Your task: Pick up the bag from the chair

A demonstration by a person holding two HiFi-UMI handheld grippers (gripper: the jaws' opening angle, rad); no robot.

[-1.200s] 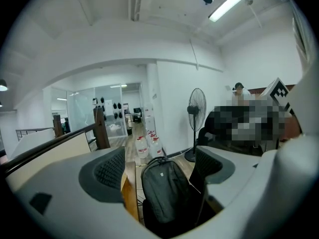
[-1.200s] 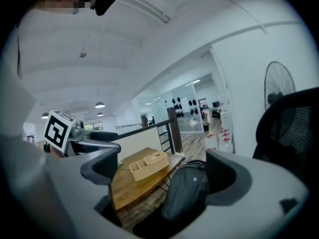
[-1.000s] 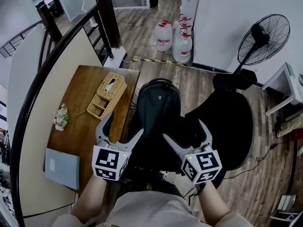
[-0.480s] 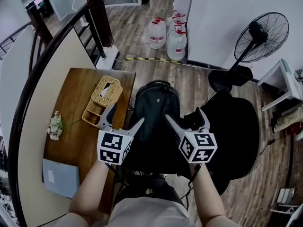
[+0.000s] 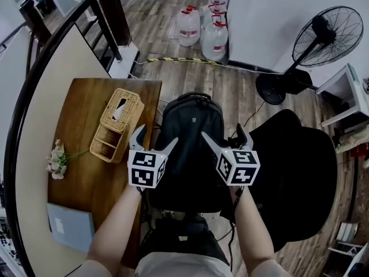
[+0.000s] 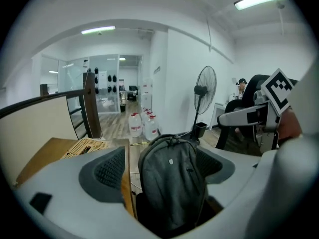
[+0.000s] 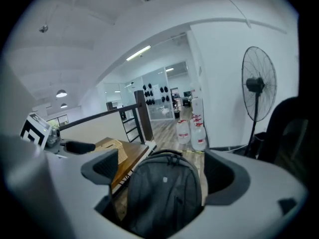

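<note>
The dark grey bag (image 5: 190,133) stands upright in the middle of things, top handle at its far end, small logo on its front panel. It's wedged between the wooden table (image 5: 86,178) on the left and the big black office chair (image 5: 302,172) on the right. What it rests on is a dark mass underneath that I can't separate from the bag itself.

Over its near half, the left gripper (image 5: 157,135) hangs with its jaws spread wide, nothing pinched. The right gripper (image 5: 222,133) sits just beside it, jaws equally wide and released. Each gripper's own view frames the bag squarely between its two pads, with no pad pressing into the fabric.

Out to the left, a wicker tissue box (image 5: 115,123) lies on the table. A sprig of pale flowers (image 5: 56,160) lies nearer the table's left edge, and a blue-grey folder (image 5: 69,227) sits at the near corner. Far across the wood floor stand clear water jugs (image 5: 202,30) (red caps), and far right a standing fan (image 5: 328,36).
</note>
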